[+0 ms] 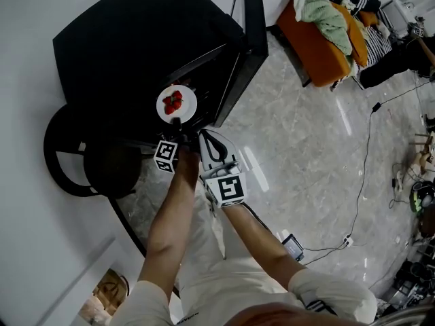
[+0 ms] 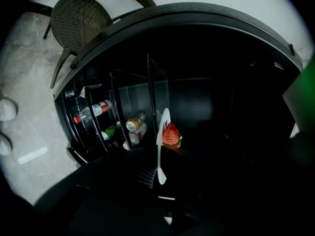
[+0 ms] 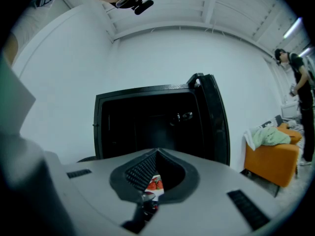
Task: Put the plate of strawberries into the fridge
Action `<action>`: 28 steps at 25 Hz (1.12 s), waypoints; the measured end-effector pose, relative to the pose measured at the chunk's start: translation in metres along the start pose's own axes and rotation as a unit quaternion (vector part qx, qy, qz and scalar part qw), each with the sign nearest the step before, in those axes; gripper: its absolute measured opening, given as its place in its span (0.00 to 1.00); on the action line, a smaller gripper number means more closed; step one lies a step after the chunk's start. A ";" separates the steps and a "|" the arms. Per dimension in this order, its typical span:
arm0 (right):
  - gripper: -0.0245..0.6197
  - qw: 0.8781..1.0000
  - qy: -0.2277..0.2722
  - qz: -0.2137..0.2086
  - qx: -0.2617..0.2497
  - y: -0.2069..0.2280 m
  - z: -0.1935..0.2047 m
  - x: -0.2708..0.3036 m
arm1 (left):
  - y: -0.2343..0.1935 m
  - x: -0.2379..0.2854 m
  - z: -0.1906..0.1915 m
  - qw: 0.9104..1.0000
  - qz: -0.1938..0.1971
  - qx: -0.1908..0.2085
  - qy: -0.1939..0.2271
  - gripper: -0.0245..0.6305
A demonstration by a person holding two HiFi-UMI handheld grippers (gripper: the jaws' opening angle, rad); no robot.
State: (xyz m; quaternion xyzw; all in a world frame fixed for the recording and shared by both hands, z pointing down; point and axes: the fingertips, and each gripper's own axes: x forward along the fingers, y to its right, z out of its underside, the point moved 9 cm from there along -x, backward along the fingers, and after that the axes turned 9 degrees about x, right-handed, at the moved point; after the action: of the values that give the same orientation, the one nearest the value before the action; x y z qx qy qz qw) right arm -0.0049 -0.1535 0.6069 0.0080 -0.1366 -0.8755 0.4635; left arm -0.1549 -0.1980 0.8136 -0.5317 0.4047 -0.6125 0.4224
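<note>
Plate of strawberries sat at the open mouth of the black fridge, just inside the front edge; whether it rested on a shelf could not be told. Left gripper was clamped on the plate's near rim; its view showed the plate edge-on between the jaws, berries on the far half. Right gripper hung just beside the left, short of the fridge; jaw tips met with nothing between them. Fridge door stood wide open; a bottle and a can lay in its racks. Dark chair stood beside the fridge; orange sofa well apart.
</note>
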 end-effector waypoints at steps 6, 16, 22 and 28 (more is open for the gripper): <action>0.06 1.000 0.008 -0.003 -0.005 -0.001 0.001 0.001 | 0.004 0.007 0.000 1.000 -0.009 -0.007 0.006 0.05; 0.06 1.000 0.010 -0.010 -0.003 -0.003 0.000 0.004 | 0.004 0.019 -0.002 0.999 -0.004 -0.038 0.036 0.05; 0.06 1.000 0.004 -0.021 -0.006 -0.007 0.002 0.005 | -0.005 0.025 -0.005 0.999 -0.001 -0.028 0.038 0.05; 0.06 0.999 -0.001 -0.032 0.000 -0.012 0.001 0.007 | 0.003 0.020 -0.005 0.999 0.018 -0.035 0.030 0.07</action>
State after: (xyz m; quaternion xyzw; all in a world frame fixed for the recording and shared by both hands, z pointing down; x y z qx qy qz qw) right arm -0.0186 -0.1526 0.6061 0.0114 -0.1366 -0.8898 0.4353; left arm -0.1608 -0.2180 0.8164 -0.5202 0.4474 -0.6062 0.4023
